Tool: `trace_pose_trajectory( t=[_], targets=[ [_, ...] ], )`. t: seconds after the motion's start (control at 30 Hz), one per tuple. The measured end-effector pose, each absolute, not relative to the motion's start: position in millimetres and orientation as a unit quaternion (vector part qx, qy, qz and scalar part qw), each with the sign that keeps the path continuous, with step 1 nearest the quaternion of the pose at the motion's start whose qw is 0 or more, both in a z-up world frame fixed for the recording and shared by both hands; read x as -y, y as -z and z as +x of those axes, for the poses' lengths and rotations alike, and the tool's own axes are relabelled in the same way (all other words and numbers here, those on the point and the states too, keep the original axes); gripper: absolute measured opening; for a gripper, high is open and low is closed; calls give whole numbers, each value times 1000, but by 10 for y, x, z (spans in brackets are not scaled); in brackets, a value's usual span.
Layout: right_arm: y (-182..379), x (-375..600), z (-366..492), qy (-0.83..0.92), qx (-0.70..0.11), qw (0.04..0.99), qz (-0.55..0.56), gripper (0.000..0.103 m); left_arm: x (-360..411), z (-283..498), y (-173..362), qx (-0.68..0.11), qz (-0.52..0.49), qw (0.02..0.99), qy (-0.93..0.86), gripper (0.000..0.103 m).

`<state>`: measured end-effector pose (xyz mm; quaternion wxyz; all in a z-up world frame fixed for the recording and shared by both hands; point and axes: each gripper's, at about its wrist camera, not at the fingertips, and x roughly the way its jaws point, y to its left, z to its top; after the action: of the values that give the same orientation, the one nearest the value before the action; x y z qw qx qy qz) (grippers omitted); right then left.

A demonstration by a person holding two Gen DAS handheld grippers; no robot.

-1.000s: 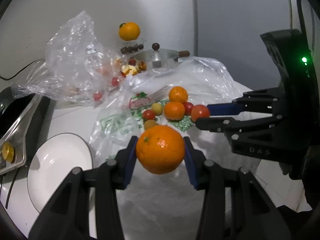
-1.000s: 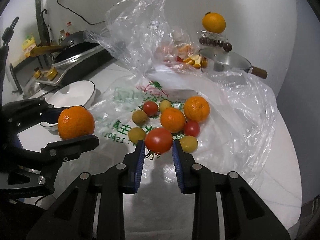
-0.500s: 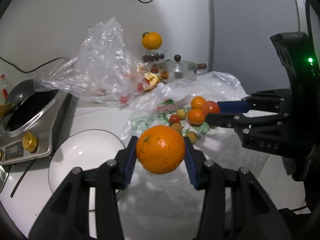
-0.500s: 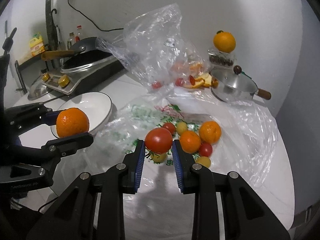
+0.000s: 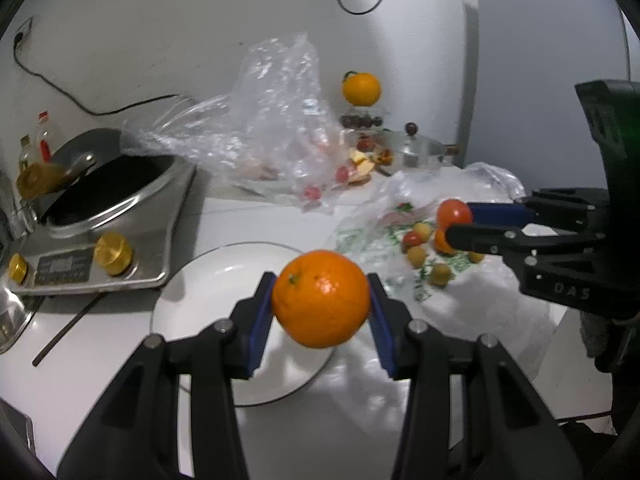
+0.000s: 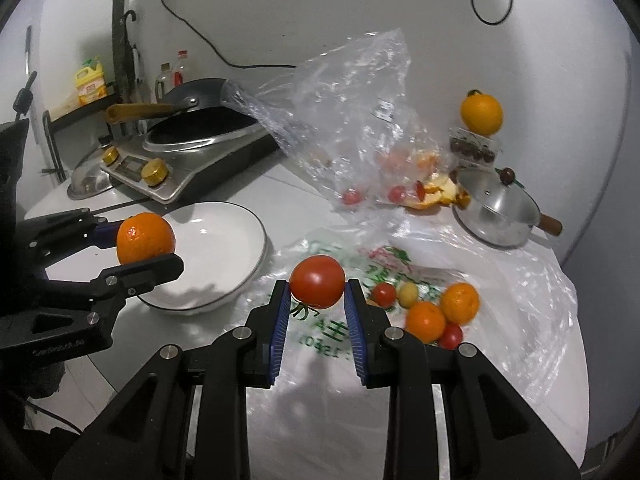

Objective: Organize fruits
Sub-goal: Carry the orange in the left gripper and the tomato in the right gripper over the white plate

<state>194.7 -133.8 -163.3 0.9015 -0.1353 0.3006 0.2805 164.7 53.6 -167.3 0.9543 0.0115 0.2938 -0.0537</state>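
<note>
Orange-skinned, the orange [image 5: 321, 298] sits clamped in the left tool [image 5: 320, 304], above the white plate [image 5: 208, 300]. The right tool [image 6: 316, 300] grips a red tomato [image 6: 317, 281] over the plastic bag [image 6: 500, 280] on the surface [image 5: 120, 344].

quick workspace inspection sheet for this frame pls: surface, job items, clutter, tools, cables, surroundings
Surface: white countertop, partly covered by a flat printed plastic bag.
Job's things: orange and tomato both held in the air; empty white plate; loose oranges, small tomatoes and yellow fruits on the bag.
Clutter: crumpled clear bag with peel and small tomatoes; lidded pot; orange on a box of dark fruit.
Grippers: left tool shut on the orange over the plate; right tool shut on the tomato.
Cables: black cord from the wall socket; a loop hanging on the wall.
Surroundings: wok on a cooktop, bottles, white wall.
</note>
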Motion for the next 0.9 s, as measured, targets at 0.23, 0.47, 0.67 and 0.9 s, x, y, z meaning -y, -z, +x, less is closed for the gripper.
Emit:
trace_pose_trajectory(
  t=[0.23, 0.47, 0.67, 0.9],
  targets=[
    [1646, 1069, 1960, -294, -305, 893, -151, 30, -826, 1648, 1794, -304, -3, 952, 29, 45],
    [1695, 868, 1972, -306, -309, 886, -161, 30, -999, 1697, 1956, -320, -6, 947, 13, 45],
    [1752, 737, 1977, -315, -314, 880, -167, 30, -1070, 1798, 2172, -353, 0, 936, 1, 45],
    [1816, 659, 1991, -320, -321, 875, -171, 30, -1070, 1876, 2327, -375, 0, 927, 1, 45]
  ],
)
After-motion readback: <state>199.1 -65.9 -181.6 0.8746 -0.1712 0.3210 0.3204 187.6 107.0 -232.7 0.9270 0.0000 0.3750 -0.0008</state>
